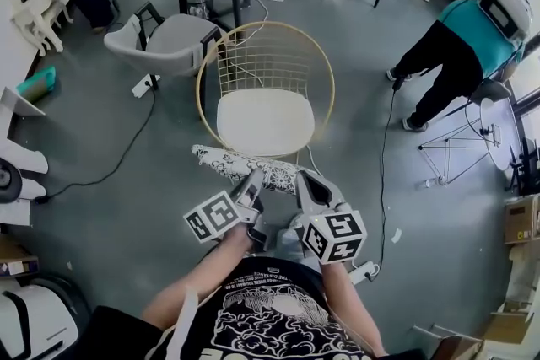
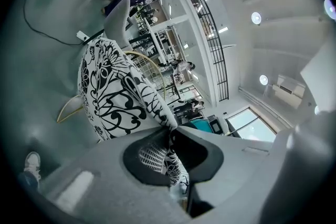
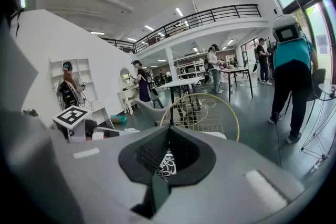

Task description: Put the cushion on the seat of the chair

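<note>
Left hand-held gripper (image 1: 252, 181) and right hand-held gripper (image 1: 302, 183) both pinched the cushion (image 1: 226, 163) just before the chair (image 1: 266, 118), grey armchair (image 1: 164, 42) behind it.

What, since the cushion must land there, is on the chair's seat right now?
Nothing shows on the white seat; the patterned cushion in front hides its near edge.

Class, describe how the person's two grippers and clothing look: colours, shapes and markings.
The left gripper and right gripper are grey, with wedge-shaped jaws lined by black ribbed pads. Each carries a white cube bearing black square markers. The person wears a black T-shirt with a white print.
</note>
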